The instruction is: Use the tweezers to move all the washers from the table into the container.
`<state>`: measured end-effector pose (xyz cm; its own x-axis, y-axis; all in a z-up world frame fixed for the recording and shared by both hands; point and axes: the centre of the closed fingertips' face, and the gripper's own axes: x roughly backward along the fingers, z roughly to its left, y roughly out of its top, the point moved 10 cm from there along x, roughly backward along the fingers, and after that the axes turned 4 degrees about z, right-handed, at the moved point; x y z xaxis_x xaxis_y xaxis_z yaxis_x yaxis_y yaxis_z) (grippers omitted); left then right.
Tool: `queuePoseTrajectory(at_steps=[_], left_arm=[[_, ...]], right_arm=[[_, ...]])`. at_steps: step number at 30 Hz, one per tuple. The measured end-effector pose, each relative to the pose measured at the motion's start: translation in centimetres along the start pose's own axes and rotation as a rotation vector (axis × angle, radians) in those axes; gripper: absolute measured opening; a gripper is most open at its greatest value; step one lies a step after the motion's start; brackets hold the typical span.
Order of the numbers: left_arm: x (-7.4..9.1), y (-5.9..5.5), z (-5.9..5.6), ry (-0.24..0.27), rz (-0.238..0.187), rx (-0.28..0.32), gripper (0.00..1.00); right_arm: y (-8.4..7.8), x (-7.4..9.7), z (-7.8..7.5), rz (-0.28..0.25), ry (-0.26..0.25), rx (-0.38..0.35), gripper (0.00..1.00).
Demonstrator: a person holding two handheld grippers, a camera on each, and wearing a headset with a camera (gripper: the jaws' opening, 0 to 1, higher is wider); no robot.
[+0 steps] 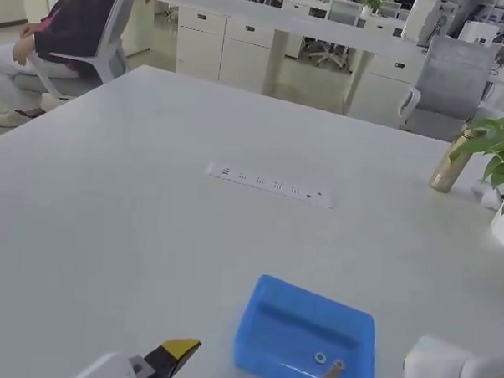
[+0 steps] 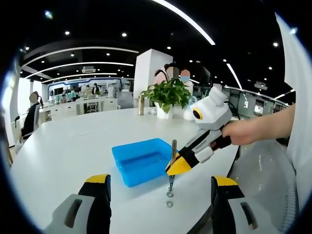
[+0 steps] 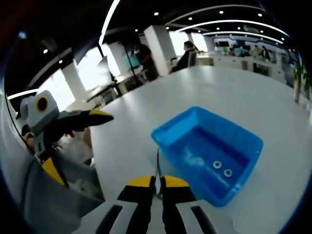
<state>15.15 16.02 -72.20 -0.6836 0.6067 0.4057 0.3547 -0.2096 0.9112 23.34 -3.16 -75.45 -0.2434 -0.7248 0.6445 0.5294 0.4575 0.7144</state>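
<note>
A blue container [image 3: 209,148] sits on the white table [image 1: 150,235] with two washers [image 3: 222,168] inside; one washer [image 1: 320,357] shows in the head view. My right gripper [image 3: 156,181] is shut on the thin metal tweezers [image 2: 173,148]. Their tips point down at two washers [image 2: 169,198] lying on the table just in front of the container [image 2: 141,158]. Whether the tips touch a washer I cannot tell. My left gripper [image 2: 161,192] is open with nothing between its jaws, hovering left of the container [image 1: 304,334].
A white power strip [image 1: 269,184] lies mid-table. A gold bottle [image 1: 450,164] and a potted plant [image 1: 501,145] stand at the far right. Office chairs and a seated person [image 1: 67,22] are beyond the far table edge.
</note>
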Motion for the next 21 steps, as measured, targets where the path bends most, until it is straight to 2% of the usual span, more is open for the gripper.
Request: queuePoseTrajectory(at_steps=[9,13,21], left_arm=[[-0.1,0.0,0.0,-0.003,0.006,0.003,0.85],[-0.1,-0.1,0.0,-0.004,0.007,0.002,0.85],[0.0,-0.1,0.1,0.002,0.007,0.012,0.85]], right_arm=[[0.0,0.2,0.5,0.051,0.0,0.193,0.03],[-0.1,-0.2,1.2,0.066,0.005,0.307,0.03],[-0.2,-0.6,1.8,0.07,-0.014,0.359,0.03]])
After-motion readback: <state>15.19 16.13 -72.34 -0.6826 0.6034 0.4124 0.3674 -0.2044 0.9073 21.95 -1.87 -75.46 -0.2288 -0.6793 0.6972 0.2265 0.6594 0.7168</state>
